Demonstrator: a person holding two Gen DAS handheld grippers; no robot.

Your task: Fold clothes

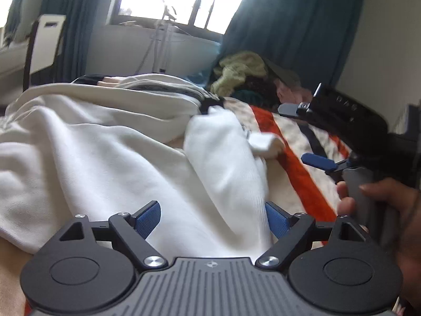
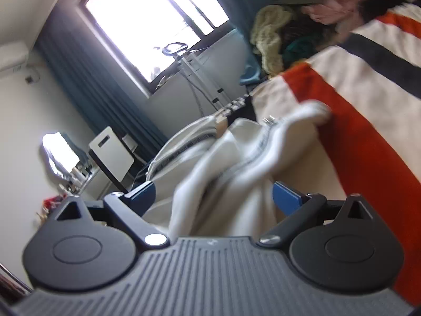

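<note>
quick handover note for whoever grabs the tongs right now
Left tongs: open, white zip-up garment between the pads, not clamped.
Right tongs: open, pointed at the same garment's zipper edge; held by a hand.
Garment lies rumpled on the striped blanket; unfolded clothes pile at the far end.
Done: no fold visible.
Left: flatten, fold, then the pile.

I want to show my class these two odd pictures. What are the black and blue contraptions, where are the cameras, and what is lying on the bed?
Each picture comes from a camera fixed on a hand-held gripper, looking along its two blue-padded fingers. A person holds one in each hand. In the left view the left gripper stands open over a white garment on a striped blanket; the right gripper, also open, shows at the side with a hand on its handle. The right view shows the same garment. Nothing is gripped. A pile of clothes waits behind.
</note>
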